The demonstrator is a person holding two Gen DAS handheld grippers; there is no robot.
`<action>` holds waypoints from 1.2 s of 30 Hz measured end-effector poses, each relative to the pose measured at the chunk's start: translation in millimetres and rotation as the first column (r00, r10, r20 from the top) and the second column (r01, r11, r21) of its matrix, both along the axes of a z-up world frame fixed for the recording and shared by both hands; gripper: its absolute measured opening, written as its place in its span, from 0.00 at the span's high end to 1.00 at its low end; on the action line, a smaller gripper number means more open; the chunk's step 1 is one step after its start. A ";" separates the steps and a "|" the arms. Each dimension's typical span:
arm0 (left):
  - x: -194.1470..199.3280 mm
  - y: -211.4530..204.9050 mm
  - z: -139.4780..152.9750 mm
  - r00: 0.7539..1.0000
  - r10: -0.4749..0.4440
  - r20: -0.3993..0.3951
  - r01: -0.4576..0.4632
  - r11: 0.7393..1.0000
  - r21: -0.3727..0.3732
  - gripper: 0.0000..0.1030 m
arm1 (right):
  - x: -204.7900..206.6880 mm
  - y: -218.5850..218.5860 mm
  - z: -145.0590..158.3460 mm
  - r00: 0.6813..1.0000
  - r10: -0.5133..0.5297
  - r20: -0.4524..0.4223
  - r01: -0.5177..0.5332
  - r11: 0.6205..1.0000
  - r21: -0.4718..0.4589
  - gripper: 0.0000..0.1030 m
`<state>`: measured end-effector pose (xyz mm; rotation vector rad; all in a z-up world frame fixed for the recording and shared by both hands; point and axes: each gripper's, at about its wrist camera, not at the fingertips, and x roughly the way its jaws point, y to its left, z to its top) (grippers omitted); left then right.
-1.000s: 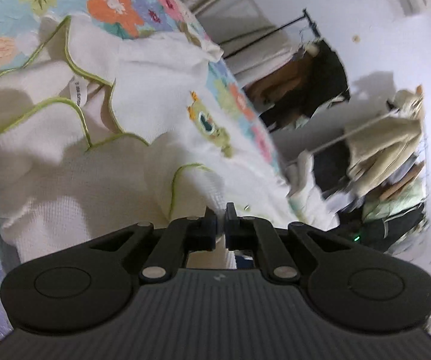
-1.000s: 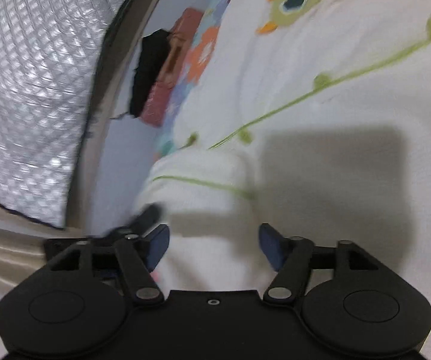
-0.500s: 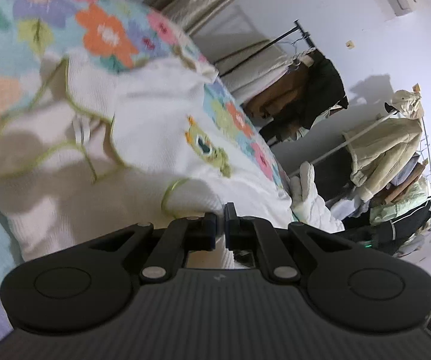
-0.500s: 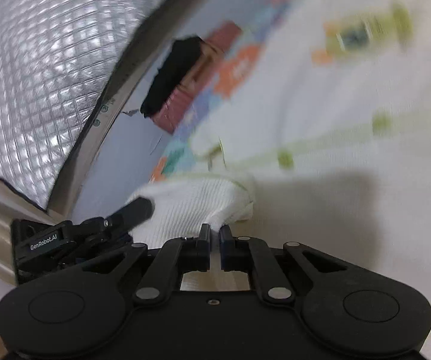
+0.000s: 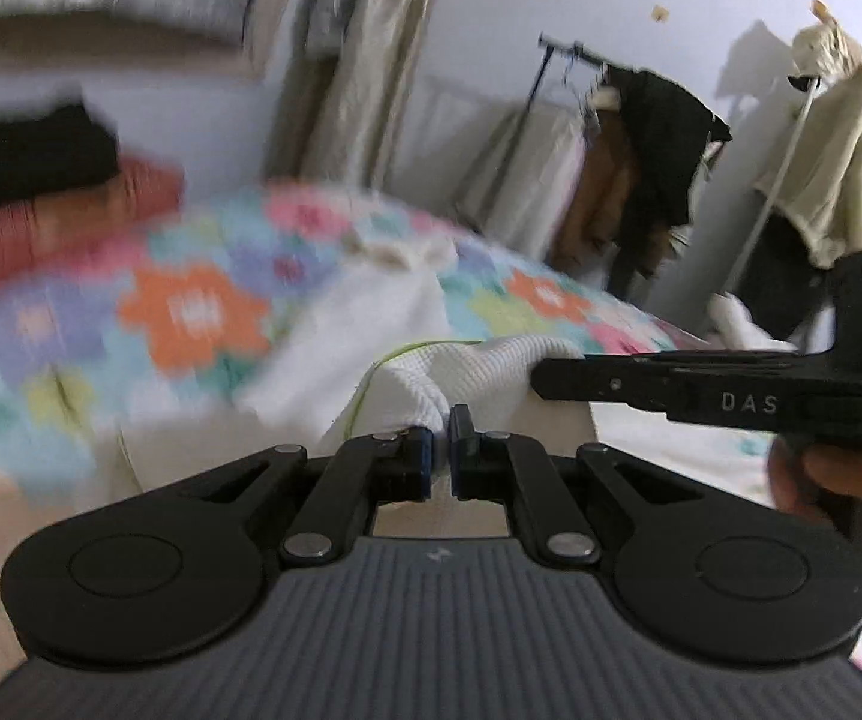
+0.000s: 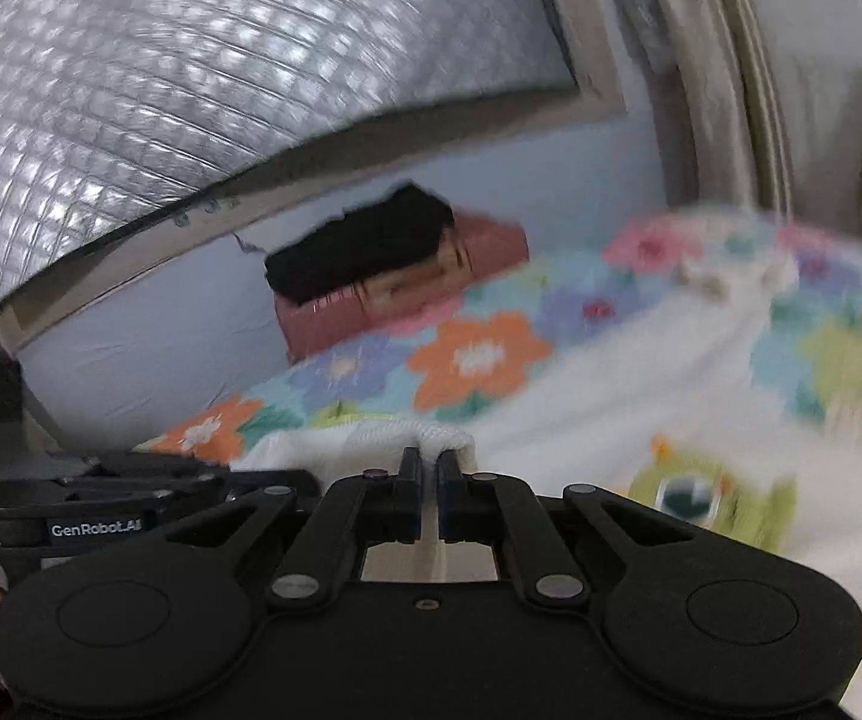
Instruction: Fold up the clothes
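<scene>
A white knit garment (image 5: 371, 324) with green trim lies on a flowered quilt (image 5: 191, 312). My left gripper (image 5: 441, 432) is shut on a bunched edge of it and holds that edge lifted. My right gripper (image 6: 429, 462) is shut on another bunched edge of the same garment (image 6: 610, 408), close beside the left one. A green monster patch (image 6: 712, 498) shows on the garment at the right. The right gripper also shows in the left wrist view (image 5: 700, 387), and the left one in the right wrist view (image 6: 131, 504).
A stack of folded dark and red clothes (image 6: 383, 264) lies at the far side of the bed by the wall. A clothes rack (image 5: 640, 168) with hanging coats stands beyond the bed. A cream jacket (image 5: 832, 138) hangs at the right.
The right gripper closed on the garment's edge. Both grippers have lifted their edges and swung up, so the views now look across the bed toward the wall.
</scene>
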<state>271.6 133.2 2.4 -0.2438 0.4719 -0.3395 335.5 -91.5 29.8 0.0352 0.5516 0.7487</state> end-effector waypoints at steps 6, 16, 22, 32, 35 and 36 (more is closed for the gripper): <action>31.8 -23.9 -37.0 0.965 0.104 -0.239 -0.060 0.981 0.185 0.52 | 26.2 4.8 -37.2 0.976 -0.202 -0.083 0.182 0.962 -0.203 0.61; -32.1 8.6 -78.0 0.872 0.056 -0.486 -0.016 0.996 0.087 0.45 | -29.0 -42.3 -73.2 0.916 -0.117 -0.383 0.081 0.991 -0.108 0.51; -85.1 15.3 -91.8 0.817 -0.039 -0.576 0.075 0.996 0.038 0.44 | -85.2 -59.2 -99.0 0.857 -0.020 -0.515 0.011 1.000 -0.021 0.48; -133.7 -4.4 -100.7 0.734 -0.065 -0.676 0.089 0.996 0.000 0.45 | -155.6 -83.7 -132.6 0.749 0.056 -0.660 0.004 0.996 0.089 0.45; -142.9 -10.0 -111.8 0.749 0.023 -0.662 0.024 0.998 0.063 0.44 | -169.9 -76.5 -146.2 0.757 0.109 -0.644 -0.053 0.993 0.105 0.45; -144.7 -14.2 -110.4 0.755 0.033 -0.655 0.029 0.996 0.084 0.46 | -173.3 -72.9 -148.3 0.773 0.118 -0.623 -0.073 0.993 0.097 0.45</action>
